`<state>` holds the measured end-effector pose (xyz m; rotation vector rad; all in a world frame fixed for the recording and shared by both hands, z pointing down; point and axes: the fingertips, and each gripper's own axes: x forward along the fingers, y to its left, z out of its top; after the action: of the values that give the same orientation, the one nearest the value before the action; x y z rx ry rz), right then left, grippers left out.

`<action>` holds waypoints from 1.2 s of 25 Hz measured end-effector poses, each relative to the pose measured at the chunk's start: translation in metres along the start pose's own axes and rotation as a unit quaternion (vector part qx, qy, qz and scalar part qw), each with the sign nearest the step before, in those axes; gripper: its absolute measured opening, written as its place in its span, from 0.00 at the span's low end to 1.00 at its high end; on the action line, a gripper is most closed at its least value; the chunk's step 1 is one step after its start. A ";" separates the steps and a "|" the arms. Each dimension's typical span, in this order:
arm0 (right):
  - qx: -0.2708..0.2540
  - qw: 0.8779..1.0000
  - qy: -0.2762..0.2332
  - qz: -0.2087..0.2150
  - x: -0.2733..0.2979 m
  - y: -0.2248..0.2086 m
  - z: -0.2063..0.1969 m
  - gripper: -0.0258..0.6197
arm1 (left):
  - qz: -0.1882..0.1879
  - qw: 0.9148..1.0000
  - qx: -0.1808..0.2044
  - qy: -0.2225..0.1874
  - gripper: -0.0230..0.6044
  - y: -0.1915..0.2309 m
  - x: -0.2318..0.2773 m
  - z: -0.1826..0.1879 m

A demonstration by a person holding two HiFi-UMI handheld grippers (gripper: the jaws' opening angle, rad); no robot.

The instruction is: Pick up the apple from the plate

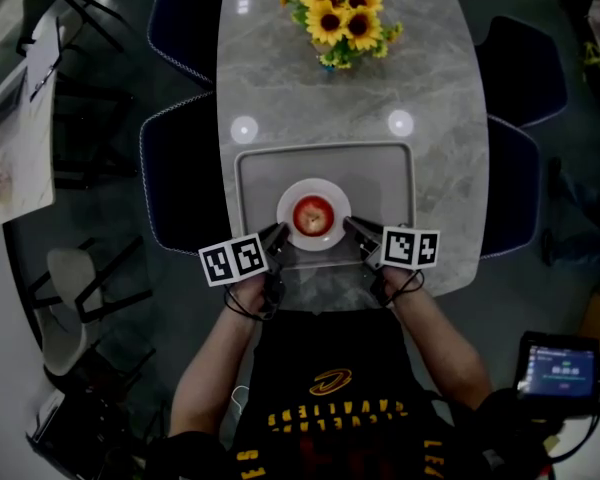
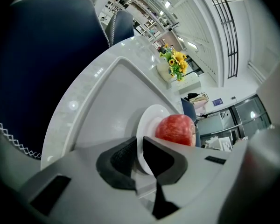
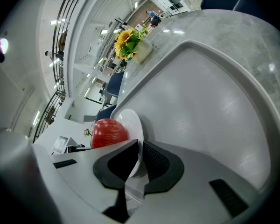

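Note:
A red apple (image 1: 313, 213) sits in the middle of a small white plate (image 1: 291, 194), which stands on a grey tray (image 1: 260, 168). My left gripper (image 1: 281, 234) is at the plate's left near edge. In the left gripper view its jaws (image 2: 140, 149) are pinched on the plate's rim (image 2: 147, 120), with the apple (image 2: 176, 129) just beyond. My right gripper (image 1: 350, 227) is at the plate's right near edge. In the right gripper view it (image 3: 140, 154) is likewise clamped on the thin rim (image 3: 130, 120), beside the apple (image 3: 108, 132). Neither gripper touches the apple.
The tray lies on a grey marble table (image 1: 280, 68) near its front edge. A vase of sunflowers (image 1: 345, 20) stands at the far end. Dark blue chairs (image 1: 185, 168) flank the table on both sides (image 1: 515, 68).

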<state>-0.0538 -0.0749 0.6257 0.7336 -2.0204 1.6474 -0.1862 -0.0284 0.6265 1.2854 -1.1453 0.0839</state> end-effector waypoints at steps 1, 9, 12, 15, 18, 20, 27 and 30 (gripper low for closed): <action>0.005 1.000 0.000 0.001 0.000 -0.001 0.000 0.10 | 0.001 1.000 0.002 0.002 0.11 -0.001 0.000 0.000; 0.022 1.000 -0.001 0.013 -0.001 -0.004 0.002 0.10 | 0.001 1.000 0.003 0.013 0.11 -0.004 0.003 0.001; 0.030 0.999 -0.002 0.016 -0.001 -0.007 0.004 0.10 | 0.002 1.000 0.001 0.020 0.11 -0.003 0.006 0.001; 0.036 0.999 -0.006 0.018 -0.001 -0.011 0.010 0.10 | 0.002 1.000 0.005 0.024 0.11 -0.006 0.012 0.005; 0.035 0.999 -0.019 0.013 -0.010 0.004 -0.010 0.10 | -0.009 0.999 0.016 0.030 0.11 -0.005 -0.008 -0.006; 0.033 0.999 -0.034 0.006 -0.022 0.026 -0.043 0.10 | -0.022 0.999 0.026 0.034 0.11 -0.001 -0.039 -0.027; 0.042 0.997 -0.060 0.000 -0.037 0.036 -0.055 0.10 | -0.036 0.997 0.045 0.048 0.11 -0.008 -0.052 -0.036; 0.049 0.996 -0.068 0.003 -0.041 0.033 -0.048 0.09 | -0.041 0.997 0.046 0.051 0.10 -0.015 -0.047 -0.031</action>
<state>-0.0437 -0.0172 0.5854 0.8968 -2.0458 1.7539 -0.1810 0.0144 0.5884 1.3933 -1.0105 0.1407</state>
